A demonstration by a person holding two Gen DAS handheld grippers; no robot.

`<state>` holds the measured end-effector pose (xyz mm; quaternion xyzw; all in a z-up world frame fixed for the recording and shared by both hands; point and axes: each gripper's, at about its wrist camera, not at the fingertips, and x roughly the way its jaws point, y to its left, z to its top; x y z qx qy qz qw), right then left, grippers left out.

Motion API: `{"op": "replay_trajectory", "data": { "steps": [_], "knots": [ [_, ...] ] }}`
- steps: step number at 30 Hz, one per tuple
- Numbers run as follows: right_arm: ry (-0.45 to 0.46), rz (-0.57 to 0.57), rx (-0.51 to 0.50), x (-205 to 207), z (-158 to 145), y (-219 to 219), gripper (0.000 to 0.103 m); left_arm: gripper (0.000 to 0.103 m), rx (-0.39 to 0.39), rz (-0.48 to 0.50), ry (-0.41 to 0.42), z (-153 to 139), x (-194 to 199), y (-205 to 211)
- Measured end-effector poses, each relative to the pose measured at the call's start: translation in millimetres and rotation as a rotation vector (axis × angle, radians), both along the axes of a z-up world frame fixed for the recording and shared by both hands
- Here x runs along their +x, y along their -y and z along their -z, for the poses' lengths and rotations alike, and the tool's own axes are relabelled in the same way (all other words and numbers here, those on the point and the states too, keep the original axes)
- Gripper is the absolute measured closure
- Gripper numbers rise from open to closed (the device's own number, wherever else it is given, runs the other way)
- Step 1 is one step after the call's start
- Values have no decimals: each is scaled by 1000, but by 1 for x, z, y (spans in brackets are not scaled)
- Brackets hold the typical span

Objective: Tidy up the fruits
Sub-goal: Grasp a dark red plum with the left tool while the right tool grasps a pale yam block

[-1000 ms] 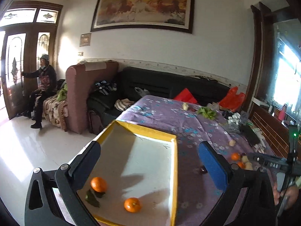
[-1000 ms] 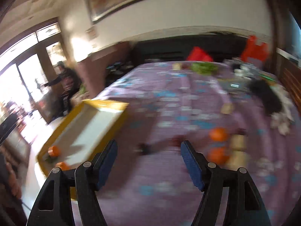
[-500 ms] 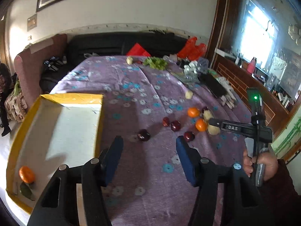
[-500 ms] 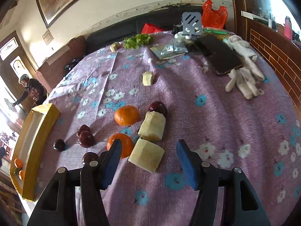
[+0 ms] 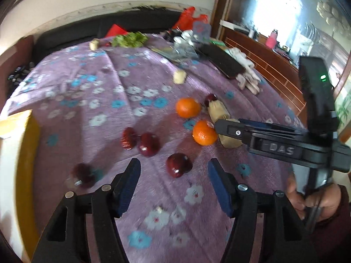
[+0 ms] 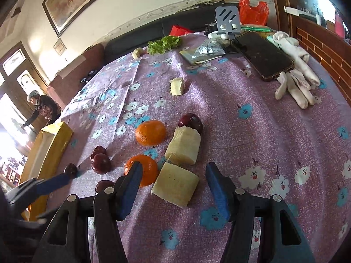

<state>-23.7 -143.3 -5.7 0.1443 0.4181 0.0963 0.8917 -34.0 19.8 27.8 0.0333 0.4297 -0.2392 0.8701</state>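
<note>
Reaching for fruit: both grippers hang low over the table, jaws apart, nothing held.
Left gripper: its jaws have just been widening a little; a dark red fruit lies just beyond the tips, untouched.
Right gripper: half-spread; the near pale cut chunk sits between the fingers, pads clear of it.
Doing it well: I judge each should centre on one piece and close gently; the near orange touches the chunk and may roll.
Other fruit: a far orange, a second chunk, more red fruits to the left.
Destination: yellow-rimmed tray, far left, well apart from the fruit.
Surface: purple flowered cloth, wrinkled.
Room: dark sofa, framed painting, a person by the door.
</note>
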Motion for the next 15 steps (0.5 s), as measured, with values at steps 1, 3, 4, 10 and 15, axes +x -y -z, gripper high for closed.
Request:
{"op": "replay_trajectory", "data": {
  "steps": [1, 3, 4, 10, 15],
  "knots": [
    [-3, 4, 3, 0, 0, 1, 39, 40, -3, 17, -7, 4, 3, 3],
    [-7, 12, 7, -1, 1, 5, 40, 40, 7, 34, -2, 8, 7, 8],
    [-11, 15, 9, -2, 1, 7, 40, 41, 17, 40, 0, 9, 8, 11],
    [-17, 12, 11, -2, 3, 7, 40, 80, 56, 65, 27, 8, 9, 19],
    [-1, 3, -24, -4, 0, 1, 40, 80, 39, 51, 25, 7, 6, 14]
  ]
}}
